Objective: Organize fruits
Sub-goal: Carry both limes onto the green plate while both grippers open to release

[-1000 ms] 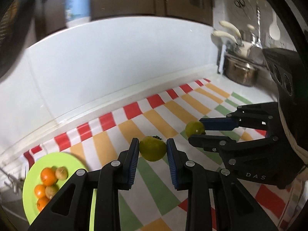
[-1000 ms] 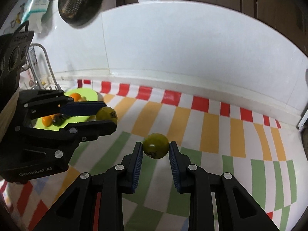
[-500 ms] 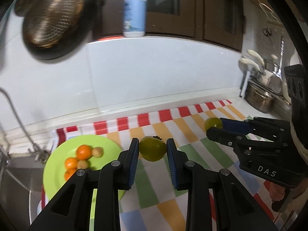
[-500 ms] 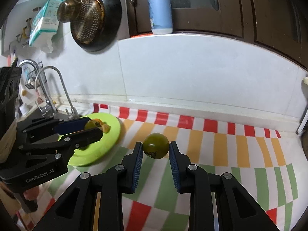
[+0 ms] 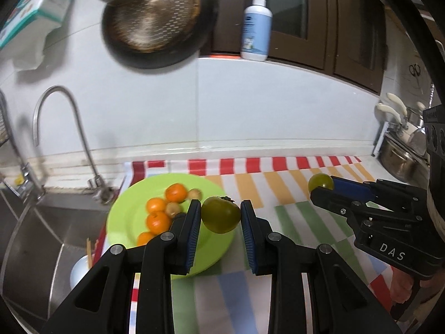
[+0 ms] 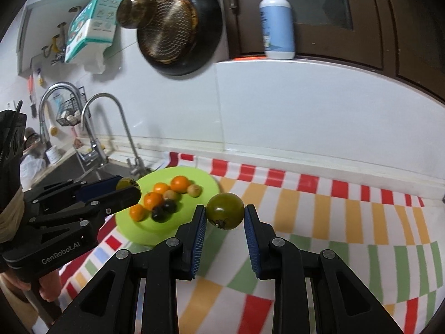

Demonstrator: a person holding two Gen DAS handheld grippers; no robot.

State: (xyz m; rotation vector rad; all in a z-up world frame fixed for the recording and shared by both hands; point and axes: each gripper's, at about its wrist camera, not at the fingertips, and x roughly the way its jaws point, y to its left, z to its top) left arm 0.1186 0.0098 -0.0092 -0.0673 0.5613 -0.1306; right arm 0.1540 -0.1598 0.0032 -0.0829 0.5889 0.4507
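My left gripper [image 5: 221, 217] is shut on a green tomato [image 5: 221, 215], held above the right edge of a lime green plate [image 5: 125, 217]. The plate holds several oranges [image 5: 155, 220] and small brownish fruits [image 5: 173, 208]. My right gripper [image 6: 224, 215] is shut on a second green tomato [image 6: 225, 213], held above the striped cloth [image 6: 319, 222] to the right of the plate [image 6: 205, 181]. The right gripper also shows in the left wrist view [image 5: 324, 187], the left gripper in the right wrist view [image 6: 128, 188]. Dark fruits [image 6: 164, 209] also lie on the plate.
A steel sink [image 5: 36, 236] with a tap [image 5: 69, 128] lies left of the plate. A pan [image 5: 155, 19] hangs on the white wall, with a soap bottle [image 5: 257, 27] on the ledge. Pots [image 5: 397, 161] stand at the far right.
Both grippers have risen and swung left towards the plate, each still holding its tomato. The left gripper's tomato now hangs over the plate's right edge.
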